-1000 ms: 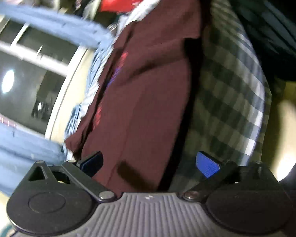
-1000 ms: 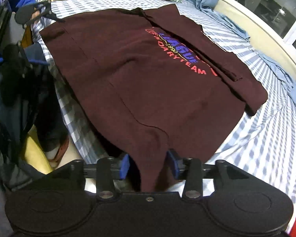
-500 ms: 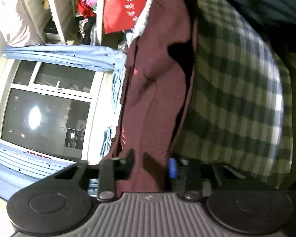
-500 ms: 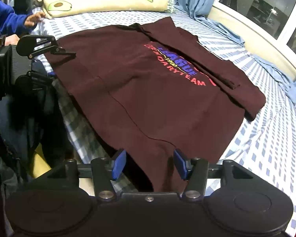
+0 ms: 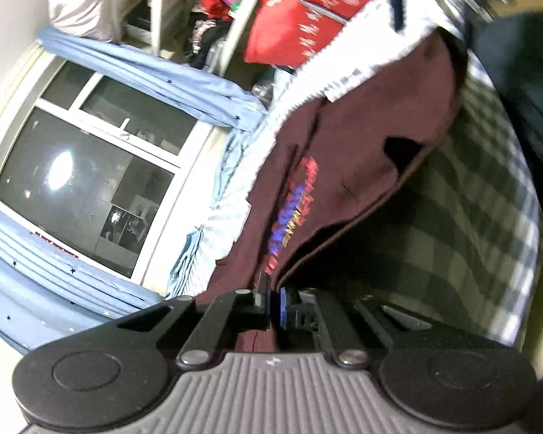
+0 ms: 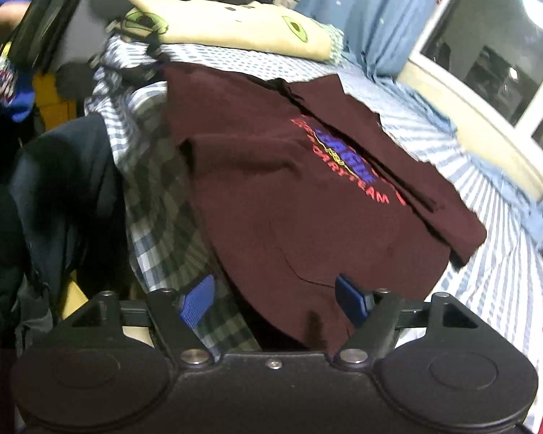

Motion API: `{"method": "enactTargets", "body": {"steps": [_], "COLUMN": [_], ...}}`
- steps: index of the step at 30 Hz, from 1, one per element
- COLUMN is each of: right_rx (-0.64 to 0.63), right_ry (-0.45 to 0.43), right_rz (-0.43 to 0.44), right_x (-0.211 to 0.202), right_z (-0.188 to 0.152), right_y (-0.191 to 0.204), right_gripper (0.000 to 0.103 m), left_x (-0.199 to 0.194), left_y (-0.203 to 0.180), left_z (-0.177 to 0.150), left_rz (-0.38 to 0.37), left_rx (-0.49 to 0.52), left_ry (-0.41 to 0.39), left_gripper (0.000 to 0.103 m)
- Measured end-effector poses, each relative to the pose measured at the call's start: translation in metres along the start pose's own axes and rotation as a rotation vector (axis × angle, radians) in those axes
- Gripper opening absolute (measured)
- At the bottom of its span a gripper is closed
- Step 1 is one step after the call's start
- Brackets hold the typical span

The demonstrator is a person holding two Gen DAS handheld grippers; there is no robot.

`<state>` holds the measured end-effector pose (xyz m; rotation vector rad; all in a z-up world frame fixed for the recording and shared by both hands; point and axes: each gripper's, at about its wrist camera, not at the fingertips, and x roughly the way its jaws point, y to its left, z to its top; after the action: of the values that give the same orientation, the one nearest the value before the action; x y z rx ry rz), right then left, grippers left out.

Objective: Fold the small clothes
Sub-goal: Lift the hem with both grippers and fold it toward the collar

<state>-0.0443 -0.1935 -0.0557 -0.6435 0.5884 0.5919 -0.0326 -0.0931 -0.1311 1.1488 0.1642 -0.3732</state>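
The left tongs are seen pressed together on an edge of the maroon T-shirt, the fabric pinched between the blue pads and lifted off the bed. The right tongs are seen spread wide apart, gripping nothing; the shirt's hem lies between and below the two pads.

The bed, covered by a blue-and-white striped sheet, is recorded as the largest item. A checked blanket is draped over its near side. The maroon T-shirt is spread across both, print upward, with its far sleeve folded inward over the body. Red and blue lettering is noted on the chest. An avocado-print pillow is noted at the head of the bed, and a dark window with blue curtains beside it.
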Motion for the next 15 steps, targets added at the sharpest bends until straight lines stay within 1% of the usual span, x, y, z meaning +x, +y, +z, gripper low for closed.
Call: {"method": "enactTargets", "body": {"steps": [3, 7, 8, 9, 11, 12, 13, 14, 15], "right_rx": [-0.068, -0.121, -0.140, -0.172, -0.244, -0.266, -0.268, -0.254, -0.232], "right_ry": [0.006, 0.030, 0.034, 0.034, 0.024, 0.023, 0.032, 0.046, 0.055], "right_rz": [-0.043, -0.082, -0.106, -0.152, -0.254, -0.277, -0.285, -0.274, -0.240], "right_x": [0.012, 0.038, 0.044, 0.050, 0.056, 0.055, 0.053, 0.050, 0.045], "right_z": [-0.002, -0.009, -0.012, -0.016, -0.025, -0.029, -0.031, -0.032, -0.031], "right_y": [0.011, 0.018, 0.020, 0.023, 0.028, 0.029, 0.027, 0.023, 0.017], "right_gripper": [0.076, 0.074, 0.074, 0.073, 0.066, 0.053, 0.030, 0.016, 0.008], "left_x": [-0.001, 0.002, 0.003, 0.003, 0.002, 0.002, 0.001, 0.000, 0.000], "left_y": [0.014, 0.023, 0.025, 0.026, 0.029, 0.030, 0.030, 0.029, 0.028], "left_z": [0.008, 0.016, 0.018, 0.018, 0.017, 0.016, 0.014, 0.012, 0.010], "left_rz": [0.009, 0.033, 0.035, 0.034, 0.025, 0.019, 0.010, -0.007, -0.022], "left_rx": [-0.034, -0.048, -0.054, -0.061, -0.072, -0.072, -0.071, -0.067, -0.062], "left_ry": [-0.017, -0.036, -0.037, -0.039, -0.037, -0.036, -0.035, -0.032, -0.027], "left_gripper": [0.004, 0.004, 0.004, 0.004, 0.004, 0.004, 0.004, 0.004, 0.004]}}
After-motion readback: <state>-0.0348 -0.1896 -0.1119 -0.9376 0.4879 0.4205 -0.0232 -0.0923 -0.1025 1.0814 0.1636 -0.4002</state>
